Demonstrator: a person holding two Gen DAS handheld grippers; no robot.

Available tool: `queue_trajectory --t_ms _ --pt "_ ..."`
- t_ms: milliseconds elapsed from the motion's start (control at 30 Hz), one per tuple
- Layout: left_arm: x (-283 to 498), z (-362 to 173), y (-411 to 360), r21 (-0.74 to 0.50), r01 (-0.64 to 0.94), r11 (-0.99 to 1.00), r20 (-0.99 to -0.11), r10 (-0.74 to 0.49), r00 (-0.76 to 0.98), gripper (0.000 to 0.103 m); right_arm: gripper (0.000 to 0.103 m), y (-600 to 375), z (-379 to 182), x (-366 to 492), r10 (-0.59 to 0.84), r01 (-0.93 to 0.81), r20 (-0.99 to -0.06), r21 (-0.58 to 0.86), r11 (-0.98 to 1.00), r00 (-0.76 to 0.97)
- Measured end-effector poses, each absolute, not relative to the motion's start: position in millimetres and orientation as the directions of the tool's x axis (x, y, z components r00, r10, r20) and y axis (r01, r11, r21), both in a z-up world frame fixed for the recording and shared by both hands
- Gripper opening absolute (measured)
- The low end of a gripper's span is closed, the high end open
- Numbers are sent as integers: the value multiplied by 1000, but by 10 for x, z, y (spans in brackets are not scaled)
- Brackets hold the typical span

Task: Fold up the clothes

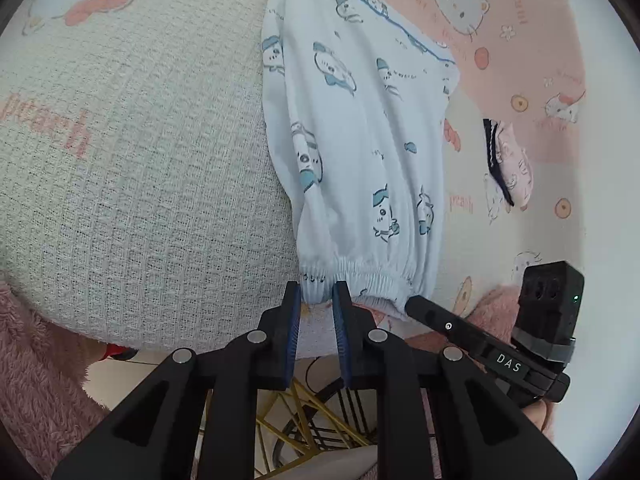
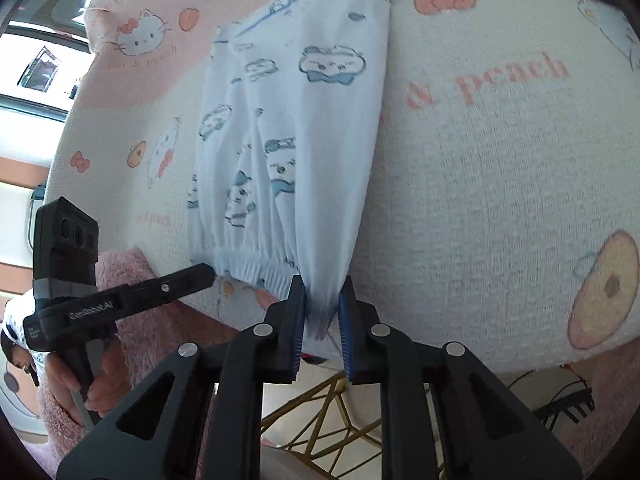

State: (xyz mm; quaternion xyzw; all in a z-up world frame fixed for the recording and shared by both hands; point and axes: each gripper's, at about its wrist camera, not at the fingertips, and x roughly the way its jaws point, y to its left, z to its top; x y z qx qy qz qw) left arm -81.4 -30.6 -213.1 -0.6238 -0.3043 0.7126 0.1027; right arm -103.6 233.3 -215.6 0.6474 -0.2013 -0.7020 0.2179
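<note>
Two tools (image 1: 316, 300) (image 2: 323, 300) pinching printed pajama pants' (image 1: 360, 152) elastic waistband

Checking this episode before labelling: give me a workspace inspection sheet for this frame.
Surface: cream and pink cartoon-print cover, waffle texture, over a rounded top.
Job's things: white garment with blue cartoon print, laid flat, elastic band at the near edge.
Clutter: small pink item with dark trim lying on the cover, apart from the garment; pink fluffy fabric at the near edge.
Grippers: left gripper closed on the band's left corner; right gripper closed on its right corner, cloth bunched between the pads.
Cables: dark cables on the floor below the edge.
Surroundings: gold wire frame underneath; window at the far left.
</note>
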Motion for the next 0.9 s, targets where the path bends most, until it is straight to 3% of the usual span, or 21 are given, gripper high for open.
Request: queue_trajectory --t_ms 200,333,400,567,700,767,900 --pt "-866 -2075 -460 -618 261 -742 -783 548 -294 20 21 2477 -1996 -1063 -594 54 -786 594 -803 -171" --pt "-956 -2180 -299 -574 231 -785 -816 526 -239 19 24 2443 -1927 -1081 -616 90 -762 611 -786 -199" --pt "-948 -2106 -249 -556 201 -806 -825 506 -253 12 24 2387 -1964 -1086 -598 100 -780 590 -801 -185" --pt "-823 -1762 -329 -539 164 -826 -815 462 -349 9 28 2378 -2021 -1091 -555 99 -814 546 -832 -172" --pt "-824 -2086 -382 -406 251 -879 -909 359 -211 9 28 2414 -2070 -1096 -505 82 -849 498 -863 -155" --pt "-819 -2185 -431 -407 296 -864 -912 364 -188 9 29 2417 -2052 -1101 -493 84 -857 485 -870 -153" --pt "-867 -1903 -489 -453 261 -852 -875 369 -314 10 29 2447 -1929 -1088 -490 110 -847 477 -872 -208"
